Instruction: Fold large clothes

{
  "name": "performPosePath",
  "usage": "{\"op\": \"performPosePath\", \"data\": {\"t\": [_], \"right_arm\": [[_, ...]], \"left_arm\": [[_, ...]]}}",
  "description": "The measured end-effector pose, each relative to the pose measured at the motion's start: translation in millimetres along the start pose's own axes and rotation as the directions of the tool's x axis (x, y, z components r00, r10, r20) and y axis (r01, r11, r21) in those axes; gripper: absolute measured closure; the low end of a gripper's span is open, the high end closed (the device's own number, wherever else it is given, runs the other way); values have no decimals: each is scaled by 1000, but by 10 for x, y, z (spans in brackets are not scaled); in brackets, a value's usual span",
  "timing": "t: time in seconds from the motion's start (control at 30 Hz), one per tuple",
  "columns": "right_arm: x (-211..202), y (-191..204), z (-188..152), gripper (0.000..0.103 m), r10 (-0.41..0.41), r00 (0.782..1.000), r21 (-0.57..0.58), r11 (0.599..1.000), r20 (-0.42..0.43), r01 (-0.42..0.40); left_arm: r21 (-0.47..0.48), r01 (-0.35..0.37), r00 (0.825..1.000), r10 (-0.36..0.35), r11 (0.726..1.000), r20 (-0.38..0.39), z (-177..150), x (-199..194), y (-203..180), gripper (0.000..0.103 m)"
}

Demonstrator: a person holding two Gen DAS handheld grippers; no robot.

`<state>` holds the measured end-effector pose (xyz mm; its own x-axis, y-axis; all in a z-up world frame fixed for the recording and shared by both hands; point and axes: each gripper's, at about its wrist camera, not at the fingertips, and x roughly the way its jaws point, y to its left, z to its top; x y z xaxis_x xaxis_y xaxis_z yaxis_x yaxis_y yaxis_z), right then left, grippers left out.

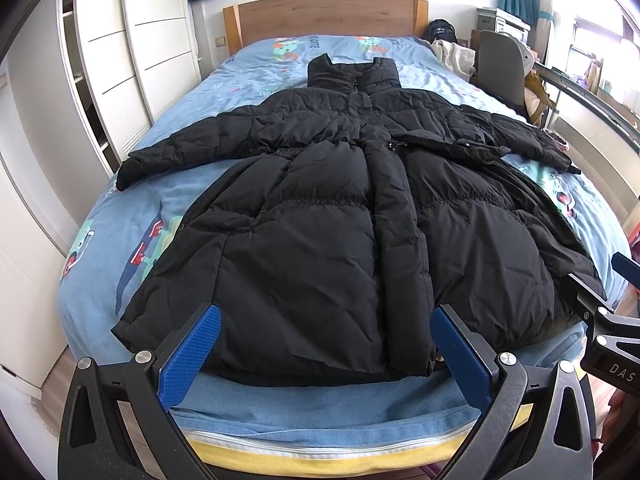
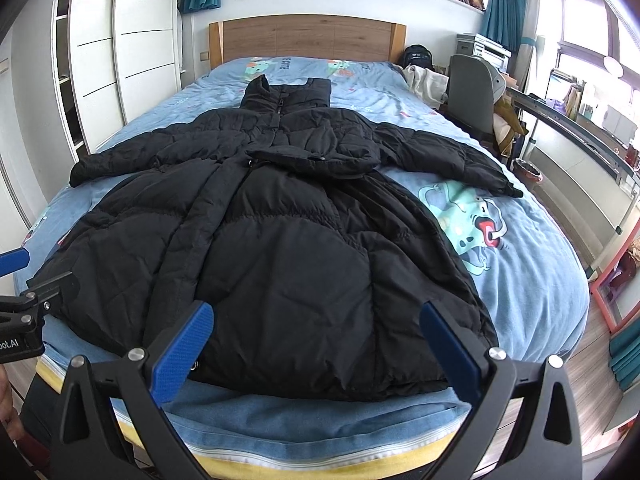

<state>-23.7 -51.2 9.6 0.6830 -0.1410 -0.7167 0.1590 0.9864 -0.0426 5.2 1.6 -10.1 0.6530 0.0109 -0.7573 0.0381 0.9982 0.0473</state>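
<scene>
- The black puffer coat point(image 1: 320, 208) lies face up and spread flat on the bed point(image 1: 280, 420), hem toward the foot edge, collar far ahead by the headboard point(image 1: 328, 16), both sleeves thrown out sideways.
- The left claw point(image 1: 326, 334) hangs just short of the hem with its blue pads point(image 1: 192, 356) spread wide and nothing between them; the coat's left half of the hem sits directly ahead of it.
- The right claw point(image 2: 316, 334) is likewise wide open and empty, with the right half of the hem point(image 2: 320, 384) just beyond its tips. The two claws stand side by side, near each other.
- Risk: the padding is thick and slick-looking. A shallow pinch at the hem would likely catch only the top layer, so the front panel would lift while the back stays down.
- Risk: the bedsheet lies right under the hem ahead of both claws; diving too low could nip the sheet along with the coat and drag it.
- Risk: a flap point(image 2: 316, 158) lies loose across the chest, far ahead of the right claw, and looks likely to bunch inside any fold.
- Risk: the sleeve ahead and right of the right claw point(image 2: 452, 156) ends close to the bed's side edge; a lengthwise fold done before the sleeves are tucked in could let it slide off.
- Risk: uneven lifting by the two claws would probably skew so bulky a garment.
</scene>
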Motion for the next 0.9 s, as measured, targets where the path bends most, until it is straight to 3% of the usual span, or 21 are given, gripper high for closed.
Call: {"op": "performPosePath", "data": {"t": [0.9], "right_arm": [[29,-107,82,0,-5,1000,16,1000,17,5]], "left_arm": [[12,-22,1000,22,1000,-6,107,23,-20,1]]}}
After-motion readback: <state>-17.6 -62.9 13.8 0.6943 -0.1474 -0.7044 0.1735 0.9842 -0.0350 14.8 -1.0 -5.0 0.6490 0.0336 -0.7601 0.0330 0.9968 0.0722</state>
